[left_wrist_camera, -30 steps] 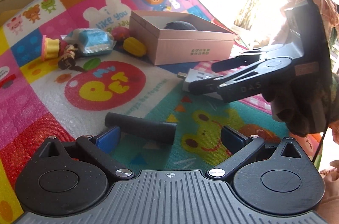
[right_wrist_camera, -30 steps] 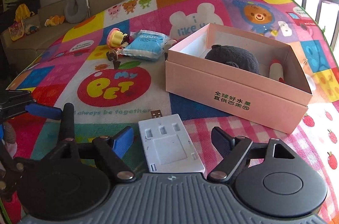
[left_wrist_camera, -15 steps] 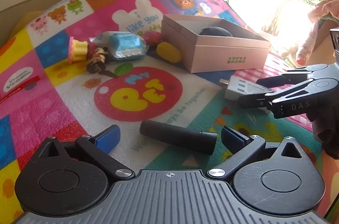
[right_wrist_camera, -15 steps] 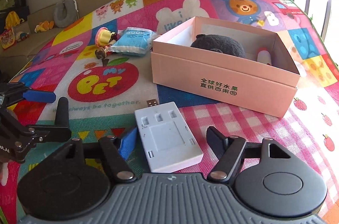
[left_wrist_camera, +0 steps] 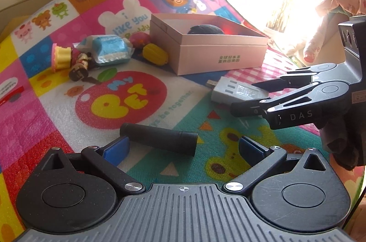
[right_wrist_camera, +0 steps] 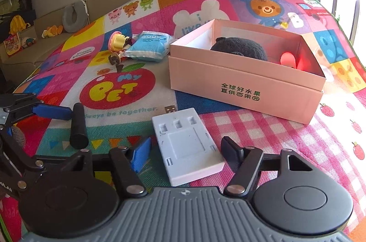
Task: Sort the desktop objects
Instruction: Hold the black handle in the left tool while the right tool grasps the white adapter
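Beside pink box (right_wrist_camera: 244, 91), blue packet (right_wrist_camera: 148, 47)

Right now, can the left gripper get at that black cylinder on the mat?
Probably yes. The left gripper is open, the black cylinder lies just ahead between its fingers, and nothing blocks it.

On the mat (right_wrist_camera: 286, 132), the charger (right_wrist_camera: 186, 145) lies near, between the right gripper's (right_wrist_camera: 186, 156) fingers, the cylinder (right_wrist_camera: 78, 125) to its left, the box (right_wrist_camera: 247, 86) beyond it holding a plush (right_wrist_camera: 240, 50), and the packet (right_wrist_camera: 148, 46) and doll (right_wrist_camera: 117, 45) far left.
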### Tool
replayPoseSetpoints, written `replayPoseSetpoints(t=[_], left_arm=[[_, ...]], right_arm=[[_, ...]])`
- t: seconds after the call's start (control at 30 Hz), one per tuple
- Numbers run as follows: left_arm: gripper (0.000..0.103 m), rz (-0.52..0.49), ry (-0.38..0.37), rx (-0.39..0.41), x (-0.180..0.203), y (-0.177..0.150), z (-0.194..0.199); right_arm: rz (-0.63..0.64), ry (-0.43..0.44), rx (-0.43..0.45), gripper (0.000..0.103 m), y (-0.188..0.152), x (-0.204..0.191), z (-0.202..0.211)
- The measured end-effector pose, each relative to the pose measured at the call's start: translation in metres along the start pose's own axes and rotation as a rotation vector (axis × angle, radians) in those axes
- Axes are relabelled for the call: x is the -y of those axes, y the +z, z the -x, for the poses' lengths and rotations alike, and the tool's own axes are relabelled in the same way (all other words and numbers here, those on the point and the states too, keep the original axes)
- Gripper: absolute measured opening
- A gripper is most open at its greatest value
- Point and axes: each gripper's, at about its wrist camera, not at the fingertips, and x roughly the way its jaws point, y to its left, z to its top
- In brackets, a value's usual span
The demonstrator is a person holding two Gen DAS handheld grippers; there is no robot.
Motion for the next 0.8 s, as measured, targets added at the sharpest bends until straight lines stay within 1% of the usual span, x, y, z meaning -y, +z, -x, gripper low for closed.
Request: replayPoseSetpoints(t=[0.07,0.13,0.2,0.27,0.33,0.43,0.57,0.63,0.67,0.7,0.73,0.8], left_arm=[[0.103,-0.009,-0.026,-0.002,0.001,0.0,0.003],[0.103,-0.022,-0.025,0.011,0.001,0.0,0.005],[0.103,-0.03,0.015,0.028,-0.003,0.003,0.005],[0.103,-0.035,0.056,0.025,-0.01,0.008,0.0],[0.103,-0.04,0.071,0.013,-0.016,0.012,-0.005],[0.103,-0.066,0.056,-0.002,-0.018,0.014,-0.008],[0.103,-0.084,0.052,-0.01,-0.014,0.012,-0.012],[0.1,-0.086,0.052,-0.009,-0.012,0.011,-0.012],[0.088,-0.088,0.053,-0.013,-0.01,0.011,-0.013],[0.082,-0.088,0.057,-0.021,-0.009,0.011,-0.013],[0.081,-0.084,0.058,-0.02,-0.009,0.011,-0.012],[0.081,-0.082,0.061,-0.026,-0.007,0.012,-0.011]], right_arm=[[0.022,0.031,0.001,0.065,-0.004,-0.004,0.004],[0.054,0.043,0.007,0.065,-0.007,-0.011,0.006],[0.075,0.033,0.005,0.065,-0.008,-0.016,0.006],[0.075,0.033,0.001,0.067,-0.007,-0.016,0.005],[0.072,0.035,-0.002,0.067,-0.007,-0.016,0.005],[0.07,0.037,-0.008,0.068,-0.005,-0.016,0.004],[0.026,0.042,-0.019,0.068,0.002,-0.011,0.0],[0.016,0.039,-0.027,0.068,0.006,-0.011,-0.005],[0.024,0.035,-0.029,0.068,0.008,-0.012,-0.008],[0.033,0.031,-0.031,0.068,0.009,-0.014,-0.009],[0.041,0.026,-0.036,0.067,0.01,-0.015,-0.01],[0.057,0.017,-0.044,0.054,0.011,-0.018,-0.01]])
